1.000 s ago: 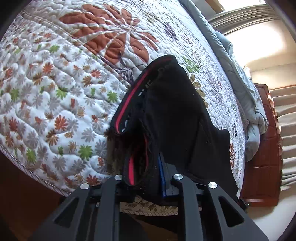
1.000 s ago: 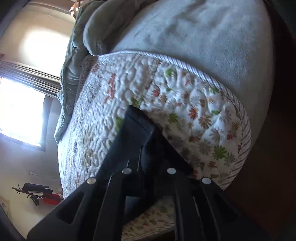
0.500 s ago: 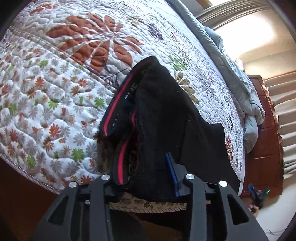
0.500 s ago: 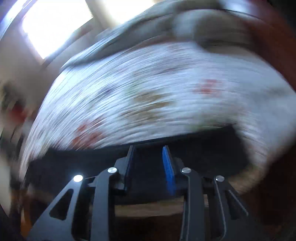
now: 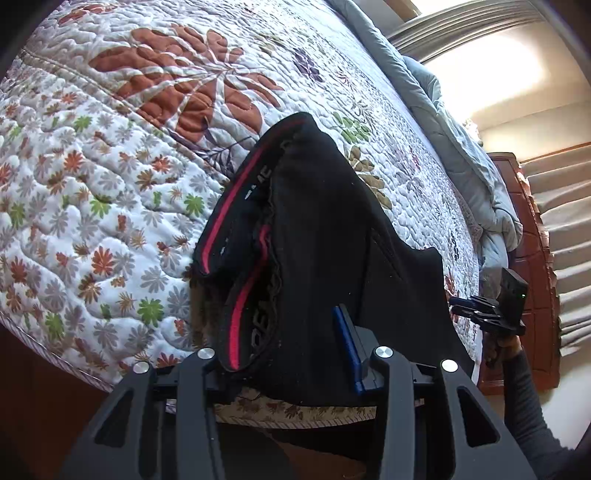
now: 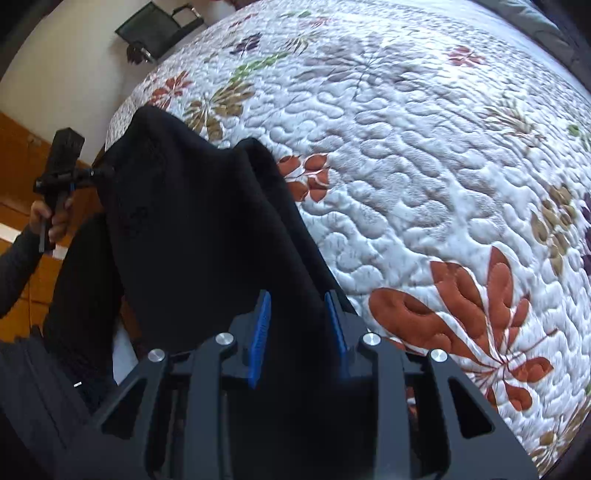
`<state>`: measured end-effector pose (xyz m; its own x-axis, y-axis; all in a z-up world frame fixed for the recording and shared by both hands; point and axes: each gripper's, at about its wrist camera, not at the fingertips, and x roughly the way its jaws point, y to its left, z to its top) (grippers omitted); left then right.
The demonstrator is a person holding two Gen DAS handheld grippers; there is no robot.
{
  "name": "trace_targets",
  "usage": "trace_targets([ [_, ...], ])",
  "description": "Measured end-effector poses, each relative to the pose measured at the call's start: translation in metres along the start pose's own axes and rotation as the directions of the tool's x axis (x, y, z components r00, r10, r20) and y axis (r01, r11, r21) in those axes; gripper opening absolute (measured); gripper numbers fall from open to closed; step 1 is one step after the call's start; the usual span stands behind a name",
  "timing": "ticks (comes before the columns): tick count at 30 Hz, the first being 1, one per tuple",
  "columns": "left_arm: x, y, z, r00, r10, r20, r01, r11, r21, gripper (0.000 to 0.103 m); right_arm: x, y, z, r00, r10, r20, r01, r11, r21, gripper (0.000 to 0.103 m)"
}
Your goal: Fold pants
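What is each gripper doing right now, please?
Left gripper: open, just opened, pants between its jaws.
Right gripper: open, just closing slightly, pants between.

Your left gripper (image 5: 284,354): the left finger is buried behind the pants (image 5: 314,258), so only the blue pad on the right one shows and you can't confirm contact on both sides. Waistband lettering (image 5: 264,321) is creased over, unreadable. Pants' lower edge drops off the bed (image 5: 92,184) at 6 o'clock, hidden by the gripper body.

Right gripper (image 6: 297,325): black cloth fills the gap between the fingers; whether the pads press it can't be told. Your left hand (image 6: 50,218) at 9 o'clock is half cut off by the rim, sleeve runs out of frame. Dark object (image 6: 159,29) at 11 o'clock, too small and distorted to identify.
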<state>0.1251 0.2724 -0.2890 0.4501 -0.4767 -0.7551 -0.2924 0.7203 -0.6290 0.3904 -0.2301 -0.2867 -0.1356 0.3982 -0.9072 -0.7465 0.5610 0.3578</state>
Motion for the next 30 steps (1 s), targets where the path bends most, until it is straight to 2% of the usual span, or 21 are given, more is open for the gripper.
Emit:
trace_targets([
  [2, 0.0, 0.002, -0.001, 1.0, -0.009, 0.005, 0.009, 1.0, -0.008, 0.044, 0.005, -0.004, -0.003, 1.0, -0.001, -0.014, 0.001, 1.0, -0.005, 0.03],
  [4, 0.0, 0.003, -0.003, 1.0, -0.015, 0.012, 0.015, 1.0, -0.012, 0.045, 0.009, -0.009, -0.006, 1.0, -0.006, -0.031, 0.006, 1.0, -0.004, 0.019],
  [5, 0.001, 0.003, -0.004, 1.0, -0.009, 0.015, 0.009, 1.0, -0.01, 0.044, 0.008, -0.009, -0.007, 0.999, -0.008, -0.032, 0.008, 1.0, -0.004, 0.009],
  [6, 0.001, 0.003, -0.005, 1.0, -0.001, 0.019, 0.002, 1.0, -0.007, 0.044, 0.005, -0.013, -0.008, 1.0, -0.004, -0.026, 0.004, 1.0, 0.002, 0.005],
  [8, -0.003, -0.001, -0.008, 0.999, 0.032, 0.044, -0.032, 0.999, 0.007, 0.025, -0.003, -0.015, -0.008, 1.0, 0.004, -0.012, -0.004, 1.0, 0.003, 0.003],
  [9, -0.006, -0.003, -0.009, 0.998, 0.033, 0.059, -0.034, 0.999, 0.009, 0.022, -0.008, -0.015, -0.009, 1.0, 0.003, -0.009, -0.003, 1.0, 0.0, 0.003],
  [13, -0.016, -0.006, -0.011, 0.991, 0.01, 0.13, -0.01, 1.0, -0.002, 0.021, -0.008, -0.019, -0.004, 1.0, -0.026, -0.004, 0.026, 1.0, 0.0, 0.003],
  [16, -0.004, 0.004, -0.013, 0.995, 0.058, 0.087, -0.057, 0.998, -0.017, 0.021, -0.001, -0.026, -0.009, 1.0, -0.026, -0.01, 0.026, 0.999, 0.028, 0.007],
  [17, -0.002, 0.008, -0.014, 0.996, 0.055, 0.076, -0.053, 0.998, -0.033, 0.022, 0.002, -0.027, -0.013, 0.999, -0.033, -0.014, 0.034, 0.999, 0.037, 0.013],
  [19, 0.001, 0.017, -0.016, 0.998, 0.038, 0.055, -0.034, 0.997, -0.065, 0.026, -0.007, -0.031, -0.022, 1.0, -0.024, 0.001, 0.023, 0.998, 0.057, 0.015],
  [21, -0.003, 0.013, -0.017, 0.997, 0.052, 0.062, -0.05, 0.998, -0.037, 0.031, -0.032, -0.043, -0.038, 0.999, -0.007, 0.048, 0.002, 0.994, 0.106, 0.016],
  [22, -0.004, 0.01, -0.018, 0.996, 0.067, 0.065, -0.066, 0.998, -0.018, 0.037, -0.046, -0.054, -0.052, 0.998, -0.02, 0.052, 0.012, 0.991, 0.135, 0.017],
  [23, -0.004, 0.01, -0.018, 0.995, 0.072, 0.063, -0.071, 0.997, -0.01, 0.048, -0.056, -0.065, -0.068, 0.998, -0.049, 0.027, 0.045, 0.988, 0.15, 0.017],
  [27, -0.002, 0.004, -0.018, 0.996, 0.053, 0.067, -0.053, 0.999, -0.006, 0.063, -0.074, -0.09, -0.114, 0.992, -0.093, -0.084, 0.107, 0.977, 0.182, 0.017],
  [29, -0.005, -0.001, -0.018, 0.994, 0.062, 0.092, -0.062, 0.998, -0.003, 0.073, -0.073, -0.091, -0.122, 0.989, -0.107, -0.1, 0.124, 0.976, 0.178, 0.017],
  [30, -0.005, -0.002, -0.018, 0.993, 0.062, 0.101, -0.062, 0.998, -0.003, 0.075, -0.07, -0.09, -0.124, 0.989, -0.102, -0.11, 0.12, 0.977, 0.175, 0.017],
])
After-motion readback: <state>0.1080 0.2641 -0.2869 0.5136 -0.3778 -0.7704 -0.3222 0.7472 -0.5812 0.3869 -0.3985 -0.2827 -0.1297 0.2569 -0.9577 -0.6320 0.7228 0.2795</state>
